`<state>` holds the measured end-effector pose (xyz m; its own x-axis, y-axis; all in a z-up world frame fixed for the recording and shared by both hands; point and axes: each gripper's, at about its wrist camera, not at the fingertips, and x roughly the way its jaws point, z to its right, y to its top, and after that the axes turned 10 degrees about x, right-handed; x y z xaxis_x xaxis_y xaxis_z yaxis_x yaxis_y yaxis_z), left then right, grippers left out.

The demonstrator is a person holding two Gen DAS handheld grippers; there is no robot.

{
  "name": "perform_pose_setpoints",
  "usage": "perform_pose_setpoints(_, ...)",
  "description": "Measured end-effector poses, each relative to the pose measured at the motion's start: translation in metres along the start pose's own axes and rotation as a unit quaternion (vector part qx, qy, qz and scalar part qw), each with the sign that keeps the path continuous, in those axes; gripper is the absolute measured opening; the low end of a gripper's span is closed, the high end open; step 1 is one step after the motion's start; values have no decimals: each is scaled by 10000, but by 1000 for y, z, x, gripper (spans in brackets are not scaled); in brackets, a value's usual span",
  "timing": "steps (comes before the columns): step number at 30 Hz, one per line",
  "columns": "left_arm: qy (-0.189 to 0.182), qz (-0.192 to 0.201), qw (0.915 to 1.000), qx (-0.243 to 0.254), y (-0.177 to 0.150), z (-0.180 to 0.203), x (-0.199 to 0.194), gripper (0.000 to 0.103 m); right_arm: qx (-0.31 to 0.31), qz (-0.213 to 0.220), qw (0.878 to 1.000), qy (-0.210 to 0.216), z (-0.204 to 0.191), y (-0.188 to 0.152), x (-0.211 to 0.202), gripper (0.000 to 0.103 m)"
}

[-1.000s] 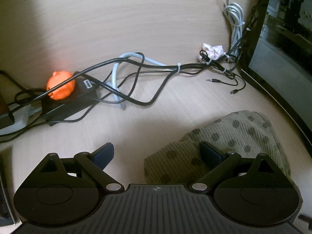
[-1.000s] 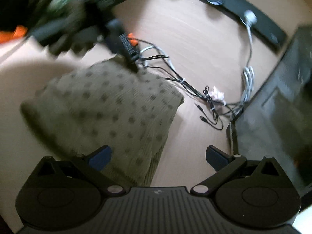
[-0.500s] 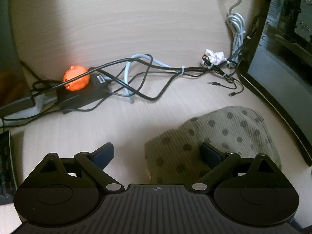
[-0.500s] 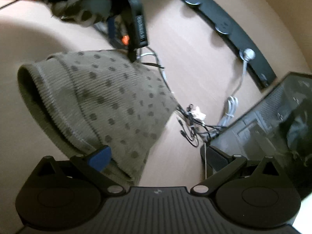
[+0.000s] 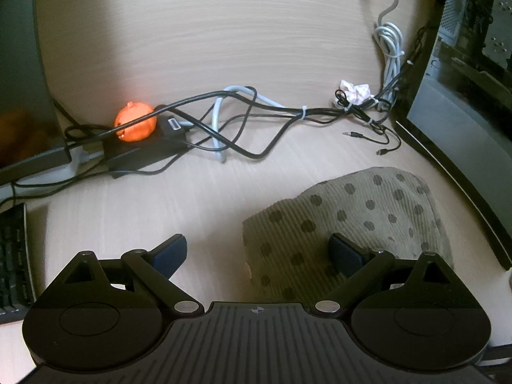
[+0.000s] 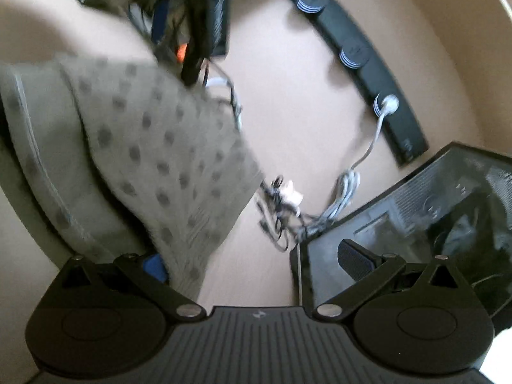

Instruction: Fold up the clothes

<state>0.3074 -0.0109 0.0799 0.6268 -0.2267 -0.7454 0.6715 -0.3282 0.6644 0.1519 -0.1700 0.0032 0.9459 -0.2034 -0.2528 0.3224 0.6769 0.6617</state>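
Observation:
An olive ribbed garment with dark polka dots (image 5: 358,211) lies folded on the light wooden desk (image 5: 224,32). My left gripper (image 5: 257,252) is open above its near edge; its right finger (image 5: 347,254) hangs over the cloth and its left finger (image 5: 169,251) over bare desk. In the blurred right wrist view the same garment (image 6: 150,140) fills the left half. My right gripper (image 6: 254,262) is open, its blue left pad (image 6: 153,267) half hidden behind the cloth's edge, its right finger (image 6: 355,257) in front of a dark case. The left gripper (image 6: 198,32) shows as a dark blur at the garment's far corner.
Tangled black and white cables (image 5: 243,121) run across the desk past an orange pumpkin figure (image 5: 134,123) on a black hub. A crumpled paper (image 5: 355,91) lies by a computer case (image 5: 464,80). A keyboard (image 5: 12,256) and monitor base sit left. A black power strip (image 6: 355,60) lies beyond.
The left gripper has pulled back, so the cables and garment look farther off. The right gripper has swung in close to the garment, whose edge now covers its left pad.

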Motion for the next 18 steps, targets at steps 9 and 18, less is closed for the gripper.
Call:
perform_pose_setpoints(9,-154,-1,9999,39,6,4,8,99,1300,-20,9823,-1350,60,-4,-30,103)
perform_pose_setpoints(18,-294,105,9994,-126,-4,7,-13,98,2150,-800,9681,1005,95,-20,-42,103)
